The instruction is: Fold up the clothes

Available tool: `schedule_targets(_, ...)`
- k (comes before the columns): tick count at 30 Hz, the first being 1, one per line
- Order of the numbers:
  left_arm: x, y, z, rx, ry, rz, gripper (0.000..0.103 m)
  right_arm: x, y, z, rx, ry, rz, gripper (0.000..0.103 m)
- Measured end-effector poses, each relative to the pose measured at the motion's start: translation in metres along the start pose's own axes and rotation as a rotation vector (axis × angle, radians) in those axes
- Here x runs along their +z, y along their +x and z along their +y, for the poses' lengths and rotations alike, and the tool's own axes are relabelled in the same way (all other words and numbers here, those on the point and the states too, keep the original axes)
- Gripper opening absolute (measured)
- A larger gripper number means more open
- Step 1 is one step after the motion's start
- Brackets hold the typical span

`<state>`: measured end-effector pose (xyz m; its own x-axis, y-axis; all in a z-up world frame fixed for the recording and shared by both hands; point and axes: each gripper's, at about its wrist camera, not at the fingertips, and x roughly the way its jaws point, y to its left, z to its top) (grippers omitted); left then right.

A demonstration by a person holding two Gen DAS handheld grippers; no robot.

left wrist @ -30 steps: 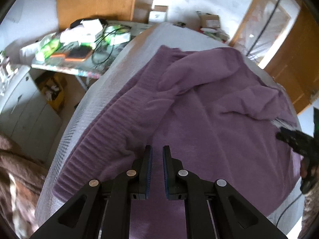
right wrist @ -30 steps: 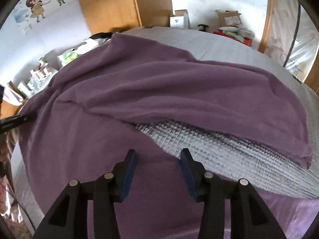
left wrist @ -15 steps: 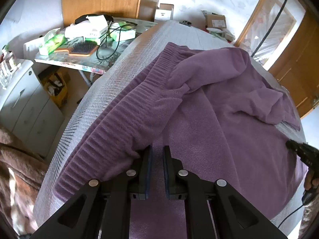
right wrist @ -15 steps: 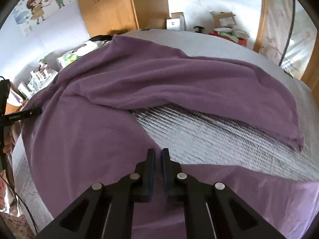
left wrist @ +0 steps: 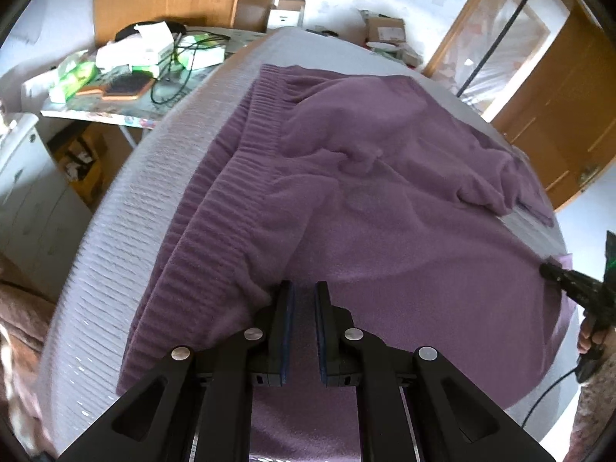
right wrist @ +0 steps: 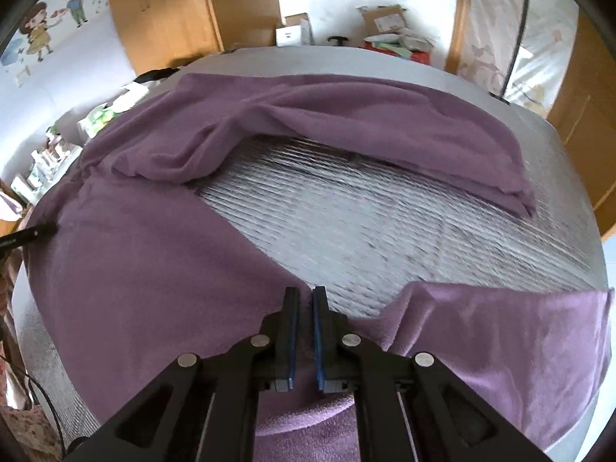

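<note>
Right wrist view: right gripper [right wrist: 304, 317] jaws pinching purple sweater [right wrist: 146, 269] edge on bed [right wrist: 385, 231]; left gripper [left wrist: 304, 310] pinching near ribbed hem [left wrist: 215, 231]. Risk: thin bite slips under pull, fold skews.

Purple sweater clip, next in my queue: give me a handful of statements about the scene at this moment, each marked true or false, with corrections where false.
1. The left hand-held gripper is closed on the purple sweater. True.
2. The right hand-held gripper stands wide open above the fabric. False: its jaws are nearly together, pinching sweater fabric.
3. The sweater lies on a grey ribbed bed cover. True.
4. The sweater's ribbed hem runs along the right side of the left wrist view. False: it runs along the left side.
5. A cluttered side table stands beside the bed. True.
</note>
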<state>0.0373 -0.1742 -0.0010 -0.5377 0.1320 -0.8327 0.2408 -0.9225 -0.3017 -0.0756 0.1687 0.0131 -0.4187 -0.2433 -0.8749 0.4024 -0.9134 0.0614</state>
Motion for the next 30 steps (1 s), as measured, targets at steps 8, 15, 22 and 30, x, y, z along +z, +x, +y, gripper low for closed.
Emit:
schedule_targets(8,-0.010,-0.004,-0.001,-0.023,0.034,0.016,0.011,-0.005,-0.002,-0.003,0.020,0.013,0.037,0.010)
schedule_targets(15,-0.012,-0.013,0.014,-0.023,-0.020,0.032,0.011,0.016,-0.012,-0.003,0.060,0.012,-0.013,0.012)
schedule_targets(22,0.003,-0.029,0.022,-0.045,-0.044,-0.002,0.011,0.035,-0.034,0.021,0.005,-0.040,-0.111,0.012)
schedule_targets(30,0.041,-0.021,0.030,-0.021,-0.049,-0.055,0.024,0.048,0.004,0.124,0.235,-0.221,-0.101,0.013)
